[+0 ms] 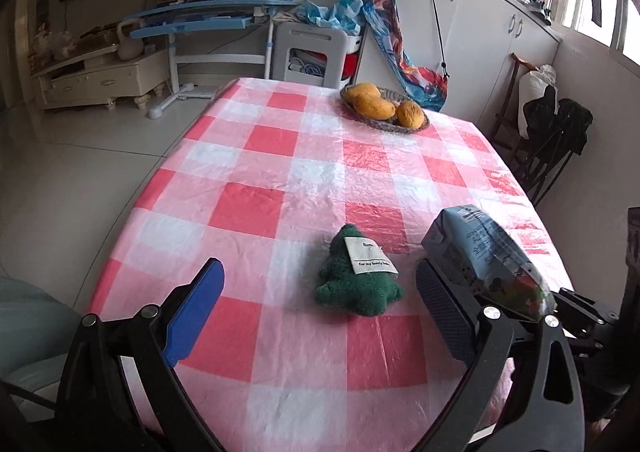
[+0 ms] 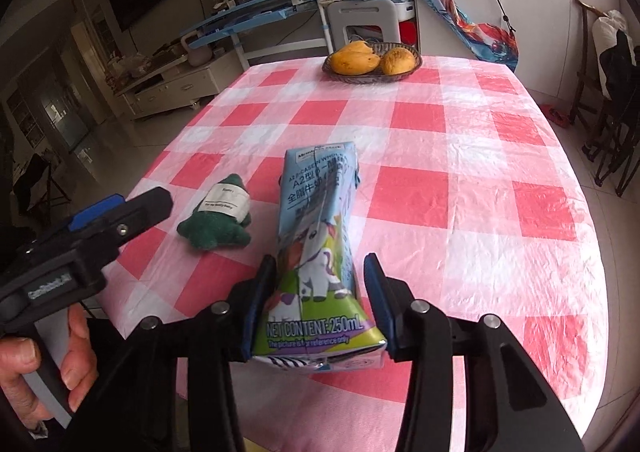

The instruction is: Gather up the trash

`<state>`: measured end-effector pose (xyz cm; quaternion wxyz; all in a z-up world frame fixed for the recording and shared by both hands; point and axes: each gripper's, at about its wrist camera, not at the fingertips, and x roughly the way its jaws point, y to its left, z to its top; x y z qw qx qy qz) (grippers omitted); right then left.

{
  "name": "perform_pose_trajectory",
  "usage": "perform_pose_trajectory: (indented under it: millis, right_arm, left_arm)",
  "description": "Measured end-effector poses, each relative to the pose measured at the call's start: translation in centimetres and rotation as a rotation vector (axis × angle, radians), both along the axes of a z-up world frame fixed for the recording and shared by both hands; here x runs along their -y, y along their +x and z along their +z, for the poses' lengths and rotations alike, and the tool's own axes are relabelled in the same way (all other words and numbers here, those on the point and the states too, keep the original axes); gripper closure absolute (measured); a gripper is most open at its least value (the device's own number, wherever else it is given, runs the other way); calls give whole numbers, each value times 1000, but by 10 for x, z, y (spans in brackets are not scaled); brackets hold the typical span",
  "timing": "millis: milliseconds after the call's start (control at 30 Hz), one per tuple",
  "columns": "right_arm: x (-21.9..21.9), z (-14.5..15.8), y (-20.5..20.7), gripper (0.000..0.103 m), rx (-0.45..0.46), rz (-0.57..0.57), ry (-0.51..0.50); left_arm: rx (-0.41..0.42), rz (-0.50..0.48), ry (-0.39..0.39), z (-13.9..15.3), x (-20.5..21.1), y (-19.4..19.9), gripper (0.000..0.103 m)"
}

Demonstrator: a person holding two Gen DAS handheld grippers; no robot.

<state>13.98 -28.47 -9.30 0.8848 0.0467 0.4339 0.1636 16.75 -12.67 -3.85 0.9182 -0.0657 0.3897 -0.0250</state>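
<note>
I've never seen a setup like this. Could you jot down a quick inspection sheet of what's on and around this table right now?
Surface: table under a red-and-white checked plastic cloth.
Job's things: crushed milk carton, pinched between the fingers of the right claw.
Clutter: green plush toy with a white label; basket of mangoes at the far end.
Grippers: left claw open, holding nothing, behind the toy.
Cables: black cord hanging on the white cabinet.
Surroundings: blue desk with books, chairs, windows.
</note>
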Motion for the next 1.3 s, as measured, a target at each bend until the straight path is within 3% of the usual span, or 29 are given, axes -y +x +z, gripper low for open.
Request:
perform_pose_trajectory:
  millis: [200,333,433,467,500,567,600,700,833,1067,1300]
  right_arm:
    - [16,-10,7,58,-65,-40,91]
    - [17,-6,5,34,-40,-72,83]
    - [15,0,2,34,10,-76,57]
    - [14,2,1,34,23,-74,41]
    - [12,3,1,34,29,-71,27]
    - [9,1,2,46,22,-54,22]
    - [8,-1,3,63,10,-41,28]
    - [7,0,3,68,11,-19,48]
    - [14,8,-2,68,17,-5,147]
    - [16,31,-30,68,51,26,246]
    - [4,27,-80,68,6,83,288]
  left_arm:
    - [-54,-6,48,-26,8,23,10]
    - [-65,1,41,-33,7,30,10]
    - [-67,-10,18,-32,7,33,10]
    - [-69,-20,14,-32,8,34,12]
    - [-75,-35,12,-33,10,35,23]
    - [-74,-69,20,-33,13,35,44]
    - [-76,-93,5,-33,14,35,63]
    - [-72,-112,-33,-29,10,31,68]
    - [-41,-128,-87,-18,3,18,69]
    - [27,-131,-105,11,-10,-18,69]
    - [57,-96,-92,23,-31,-60,69]
